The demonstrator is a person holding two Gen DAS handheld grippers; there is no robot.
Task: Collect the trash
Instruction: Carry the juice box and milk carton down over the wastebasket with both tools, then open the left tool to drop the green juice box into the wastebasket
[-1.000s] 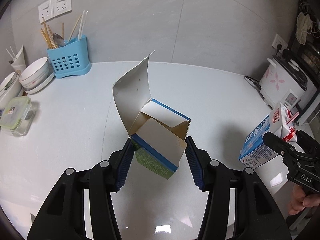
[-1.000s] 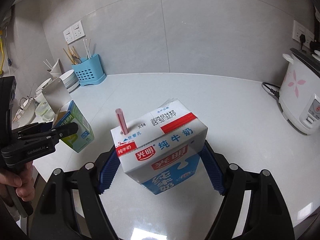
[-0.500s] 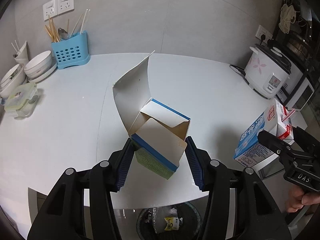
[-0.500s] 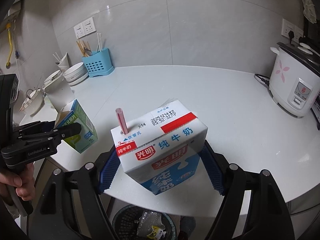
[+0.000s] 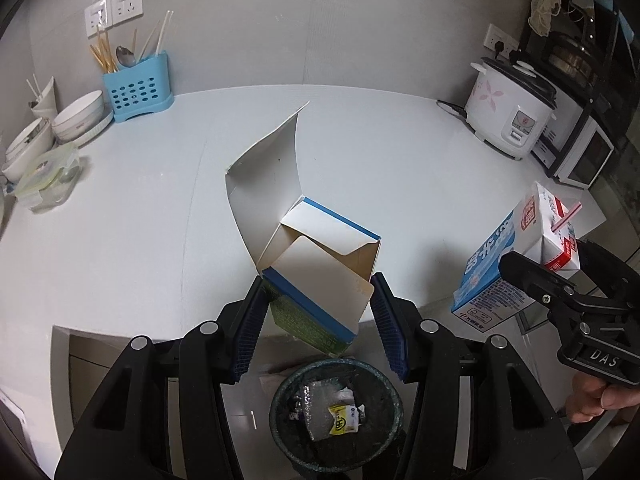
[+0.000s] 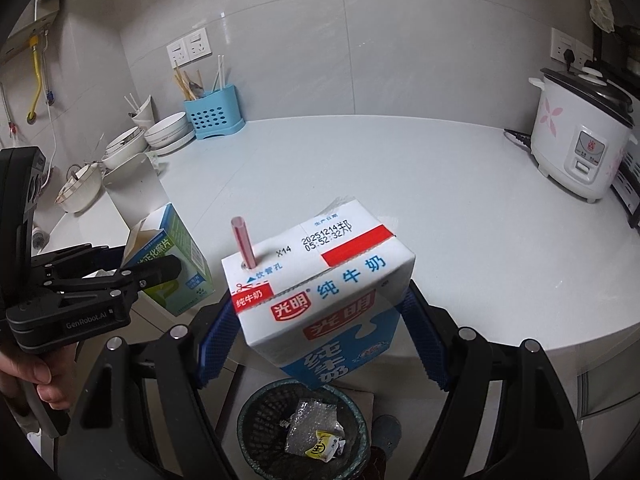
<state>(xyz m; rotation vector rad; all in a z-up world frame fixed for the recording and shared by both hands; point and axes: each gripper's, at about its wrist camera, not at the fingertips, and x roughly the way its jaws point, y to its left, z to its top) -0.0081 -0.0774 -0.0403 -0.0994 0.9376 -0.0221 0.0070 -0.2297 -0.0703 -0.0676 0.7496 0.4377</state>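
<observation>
My left gripper is shut on an open green, blue and white cardboard box with its flaps standing up; the same box appears at the left of the right wrist view. My right gripper is shut on a blue and white milk carton with a pink straw, seen also as the carton at the right of the left wrist view. Both are held past the counter's front edge, above a round dark mesh trash bin on the floor, whose rim holds crumpled wrappers.
The white counter carries a blue utensil holder, stacked bowls, a lidded food container and a flowered rice cooker. A microwave stands at the far right. A person's hand holds the left gripper's handle.
Both grippers have drawn back from over the counter to beyond its front edge, each keeping its box. The trash bin below has come fully into view.
</observation>
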